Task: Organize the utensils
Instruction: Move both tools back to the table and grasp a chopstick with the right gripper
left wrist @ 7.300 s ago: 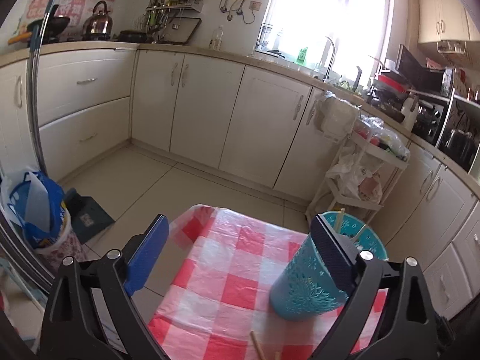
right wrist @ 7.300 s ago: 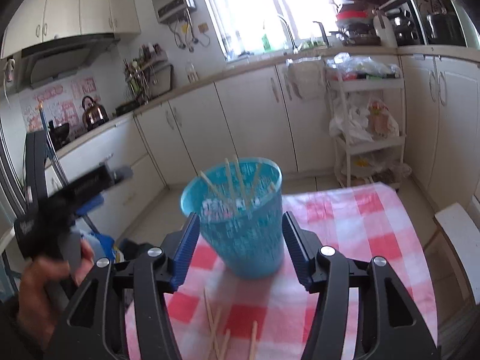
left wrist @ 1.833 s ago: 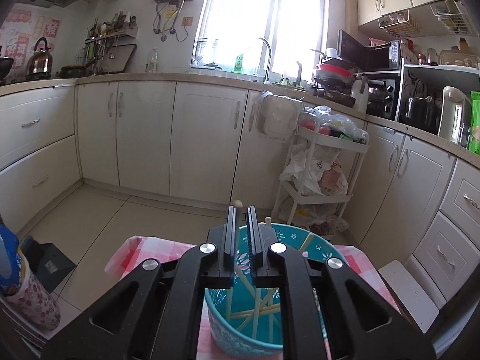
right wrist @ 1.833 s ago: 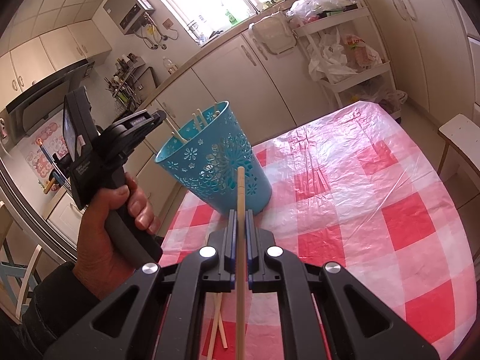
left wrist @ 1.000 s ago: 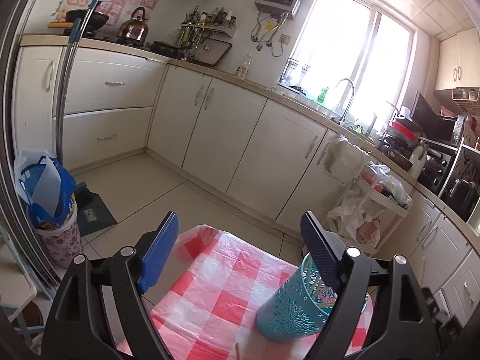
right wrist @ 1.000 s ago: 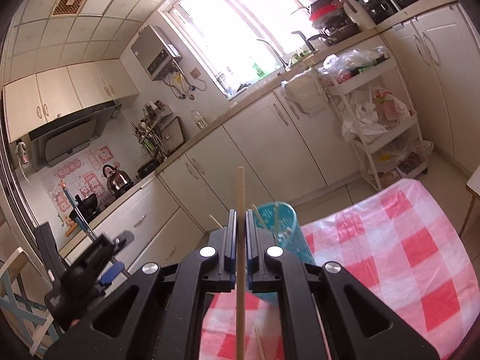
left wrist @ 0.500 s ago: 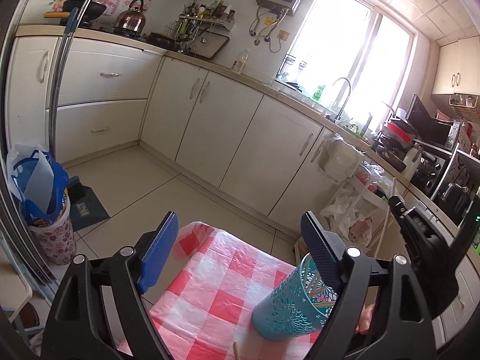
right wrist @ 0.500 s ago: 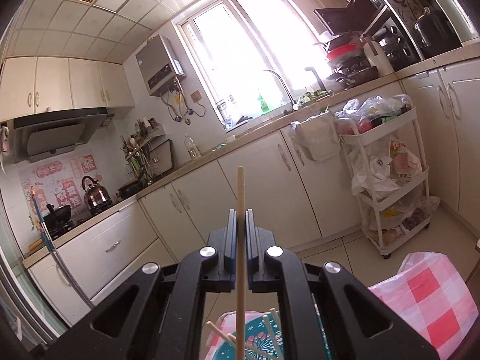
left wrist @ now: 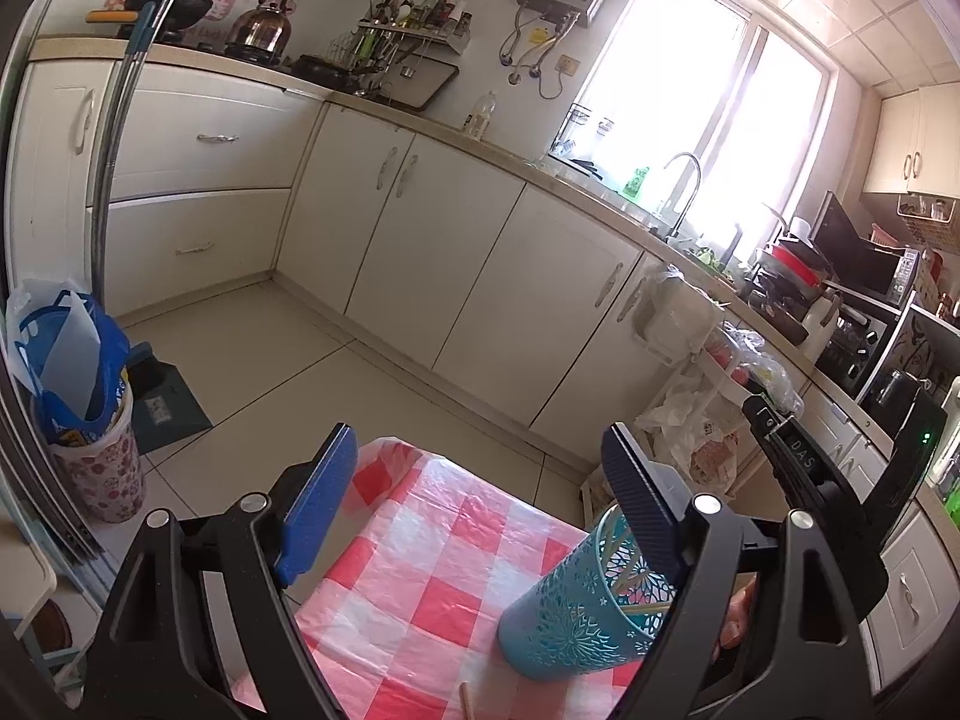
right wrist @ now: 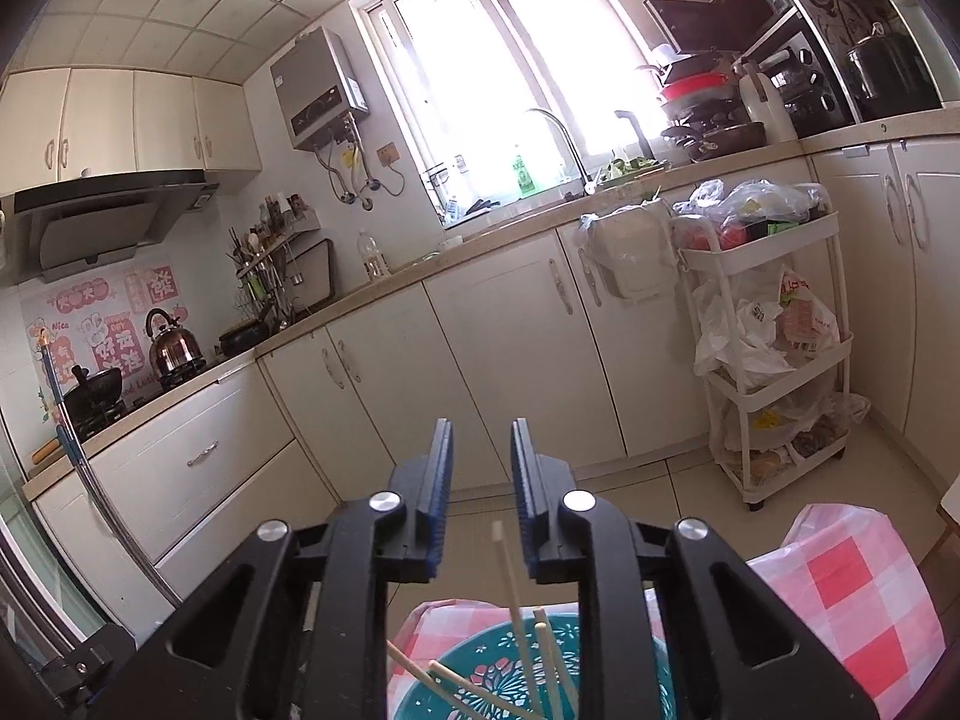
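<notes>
The right tongs (right wrist: pixel 480 498) have just been opening and now stand released above the teal cup (right wrist: pixel 474 678), with nothing between the pads; chopsticks (right wrist: pixel 513 594) stand inside the cup. The left tongs (left wrist: pixel 480 498) are wide open, empty, beside the cup on the checked surface (left wrist: pixel 420 546).

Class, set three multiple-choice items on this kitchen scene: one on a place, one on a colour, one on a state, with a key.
1. Where does the holder stand?
A. On the checked tablecloth
B. On the floor
C. On the counter

2. What colour is the holder?
A. White
B. Teal
C. Red

3. How is the right gripper?
A. Clamping a chopstick
B. Jaws apart, nothing pressed between
C. Gripping the holder's rim

Key: 1 A, its base sits on the cloth; 2 B, teal cut-out wall; 3 B, jaws have just been opening, the chopstick stands free in the holder.
</notes>
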A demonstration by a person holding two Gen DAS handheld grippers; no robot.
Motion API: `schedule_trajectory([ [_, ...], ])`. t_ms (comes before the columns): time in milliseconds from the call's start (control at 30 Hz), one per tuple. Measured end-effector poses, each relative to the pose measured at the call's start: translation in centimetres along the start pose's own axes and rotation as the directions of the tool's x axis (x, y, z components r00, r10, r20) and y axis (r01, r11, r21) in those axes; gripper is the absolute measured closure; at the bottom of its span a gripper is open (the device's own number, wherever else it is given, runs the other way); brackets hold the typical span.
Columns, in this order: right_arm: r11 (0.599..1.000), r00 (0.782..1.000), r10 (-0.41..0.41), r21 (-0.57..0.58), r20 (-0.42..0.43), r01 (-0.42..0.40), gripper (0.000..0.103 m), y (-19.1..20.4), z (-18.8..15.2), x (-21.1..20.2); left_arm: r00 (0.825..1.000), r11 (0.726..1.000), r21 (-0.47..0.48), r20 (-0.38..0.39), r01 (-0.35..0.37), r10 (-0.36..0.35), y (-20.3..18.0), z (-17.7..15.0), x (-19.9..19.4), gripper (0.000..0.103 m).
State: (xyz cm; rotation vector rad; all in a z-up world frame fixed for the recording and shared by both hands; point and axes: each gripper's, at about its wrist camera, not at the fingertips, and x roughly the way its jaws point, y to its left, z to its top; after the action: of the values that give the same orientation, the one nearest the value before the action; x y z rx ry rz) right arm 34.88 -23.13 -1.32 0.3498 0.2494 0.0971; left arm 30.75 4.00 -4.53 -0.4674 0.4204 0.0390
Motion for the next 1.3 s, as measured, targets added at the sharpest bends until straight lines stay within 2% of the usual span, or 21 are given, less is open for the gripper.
schedule_trajectory([
  [200,0.999,0.999,0.035,0.029,-0.015,-0.035,0.080,-0.9,0.2,-2.4,1.000,1.000,0.005,-0.001,-0.001,0.001,0.1,0.0,-0.1,0.023],
  [367,0.998,0.998,0.056,0.012,-0.015,-0.055,0.070,-1.6,-0.8,-7.8,1.000,1.000,0.014,-0.011,-0.015,0.015,0.2,0.1,0.0,0.022],
  [467,0.999,0.998,0.038,-0.015,-0.059,-0.039,0.061,-2.3,-2.7,-10.6,0.999,0.998,0.049,-0.030,-0.033,0.034,-0.1,-0.1,0.2,0.022],
  [600,1.000,0.985,0.006,-0.021,-0.174,-0.010,0.059,-3.6,-6.6,-12.9,0.996,0.991,0.124,-0.059,-0.059,0.067,-1.0,-0.7,0.5,0.019],
  [700,1.000,0.953,-0.011,-0.025,-0.304,0.003,0.059,-4.1,-10.7,-13.4,0.993,0.979,0.192,-0.083,-0.065,0.082,-1.7,-1.5,0.7,0.018],
  [767,0.999,0.915,-0.031,-0.032,-0.401,0.020,0.059,-4.4,-13.9,-13.2,0.989,0.967,0.247,-0.114,-0.064,0.095,-2.1,-2.2,1.2,0.017],
  [800,0.999,0.890,-0.035,-0.030,-0.454,0.024,0.059,-4.5,-15.4,-12.9,0.985,0.960,0.275,-0.141,-0.059,0.101,-2.4,-2.7,1.6,0.017],
  [867,0.999,0.853,-0.046,-0.043,-0.520,0.028,0.059,-4.2,-17.7,-12.3,0.966,0.945,0.326,-0.234,-0.028,0.109,-2.5,-4.0,3.0,0.017],
  [933,0.997,0.819,-0.052,-0.073,-0.571,0.012,0.059,-3.3,-19.5,-11.6,0.930,0.943,0.332,-0.352,0.017,0.107,-2.1,-5.6,4.6,0.017],
  [1000,0.994,0.805,-0.061,-0.108,-0.590,-0.004,0.059,-2.2,-20.8,-11.1,0.898,0.950,0.310,-0.427,0.037,0.104,-1.5,-7.1,5.8,0.017],
  [1033,0.992,0.798,-0.068,-0.125,-0.599,-0.009,0.059,-1.7,-21.3,-10.9,0.888,0.949,0.312,-0.445,0.035,0.113,-1.3,-7.6,6.1,0.017],
  [1100,0.988,0.782,-0.087,-0.153,-0.617,-0.011,0.061,-1.0,-22.3,-10.4,0.881,0.941,0.336,-0.452,0.024,0.140,-1.1,-8.5,6.4,0.017],
  [1200,0.983,0.754,-0.111,-0.181,-0.647,-0.011,0.079,-1.1,-23.6,-10.1,0.871,0.934,0.357,-0.465,0.019,0.160,-0.8,-9.6,6.6,0.017],
  [1233,0.981,0.758,-0.121,-0.194,-0.641,-0.007,0.085,-1.2,-23.9,-10.3,0.865,0.932,0.362,-0.474,0.021,0.165,-0.7,-10.0,6.6,0.017],
  [1267,0.979,0.753,-0.131,-0.205,-0.645,-0.005,0.091,-1.3,-24.1,-10.3,0.859,0.930,0.367,-0.483,0.025,0.168,-0.8,-10.3,6.8,0.017],
  [1300,0.978,0.752,-0.136,-0.209,-0.645,-0.002,0.093,-1.4,-24.2,-10.4,0.854,0.926,0.375,-0.492,0.030,0.172,-0.9,-10.8,6.9,0.017],
])
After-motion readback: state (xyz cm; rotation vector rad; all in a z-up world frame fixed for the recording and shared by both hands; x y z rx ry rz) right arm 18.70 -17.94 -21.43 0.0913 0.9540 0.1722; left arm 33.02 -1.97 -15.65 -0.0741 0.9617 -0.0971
